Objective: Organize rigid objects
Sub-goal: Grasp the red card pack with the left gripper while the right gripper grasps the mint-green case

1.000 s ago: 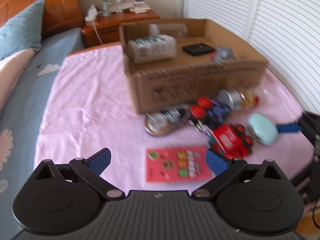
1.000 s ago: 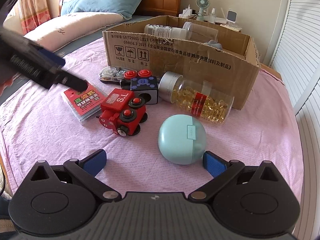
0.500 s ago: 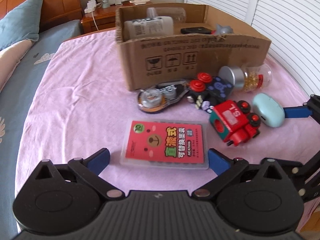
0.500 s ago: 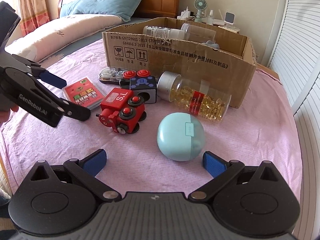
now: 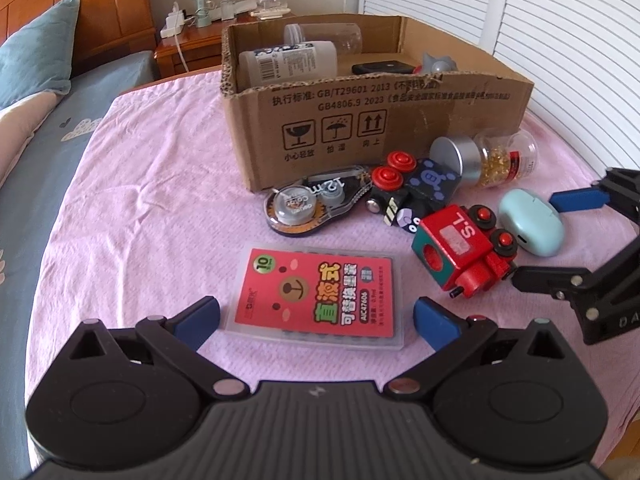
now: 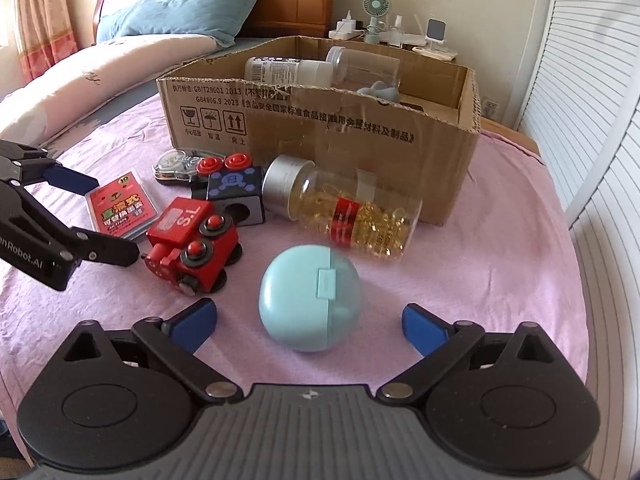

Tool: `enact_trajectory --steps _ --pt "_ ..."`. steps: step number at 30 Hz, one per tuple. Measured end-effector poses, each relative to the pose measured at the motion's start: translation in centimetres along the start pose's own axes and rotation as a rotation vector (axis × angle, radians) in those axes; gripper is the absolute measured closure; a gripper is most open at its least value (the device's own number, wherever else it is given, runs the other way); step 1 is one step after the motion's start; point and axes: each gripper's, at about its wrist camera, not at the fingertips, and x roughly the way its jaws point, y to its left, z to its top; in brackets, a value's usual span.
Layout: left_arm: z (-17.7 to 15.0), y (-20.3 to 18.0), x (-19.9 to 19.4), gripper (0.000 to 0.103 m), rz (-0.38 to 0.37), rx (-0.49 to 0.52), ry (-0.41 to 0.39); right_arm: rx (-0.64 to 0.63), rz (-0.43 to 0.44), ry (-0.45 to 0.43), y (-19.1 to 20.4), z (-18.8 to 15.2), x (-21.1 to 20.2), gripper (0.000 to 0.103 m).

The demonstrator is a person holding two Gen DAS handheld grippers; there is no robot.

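Observation:
A red card pack [image 5: 320, 292] in a clear case lies flat on the pink cloth between the fingers of my left gripper [image 5: 318, 318], which is open, its pads apart from the pack. A mint-green oval case [image 6: 310, 300] sits between the fingers of my right gripper [image 6: 310, 322]. Its jaws are closing, and gaps show on both sides of the case. A red toy train [image 5: 464, 248], a dark block toy with red buttons [image 5: 416, 188], a correction tape [image 5: 308, 204] and a capsule bottle [image 6: 348, 212] lie in front of the cardboard box [image 5: 400, 120].
The box holds a white bottle [image 5: 288, 64], a clear jar [image 5: 324, 36], a black flat item [image 5: 380, 68] and a grey figure [image 5: 438, 66]. A nightstand [image 5: 192, 40] stands behind it, white slatted doors [image 5: 560, 32] to the right, and pillows [image 6: 180, 12] on the bed.
My left gripper has come down and in over the red card pack, which now lies between its fingers. The right gripper's fingers have narrowed a little around the mint case.

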Motion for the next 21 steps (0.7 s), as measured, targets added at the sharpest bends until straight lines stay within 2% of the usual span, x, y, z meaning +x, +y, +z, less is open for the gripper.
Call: enact_trajectory --steps 6,12,14,18,21 --pt "0.29 0.24 0.41 0.001 -0.031 0.034 -0.023 -0.007 0.007 -0.008 -0.04 0.52 0.15 0.013" --pt "0.50 0.27 0.53 0.007 -0.054 0.057 -0.036 -0.005 0.005 -0.017 0.01 0.88 0.34 0.021" --pt "0.61 0.26 0.40 0.012 -0.052 0.054 -0.036 -0.004 0.004 -0.024 0.03 0.88 0.25 0.030" --pt "0.58 0.23 0.43 0.012 -0.047 0.049 -0.041 -0.002 0.003 -0.028 -0.04 0.91 0.06 0.039" --pt "0.61 0.11 0.47 0.011 -0.041 0.042 -0.044 -0.005 0.005 -0.027 -0.11 0.94 0.08 0.039"
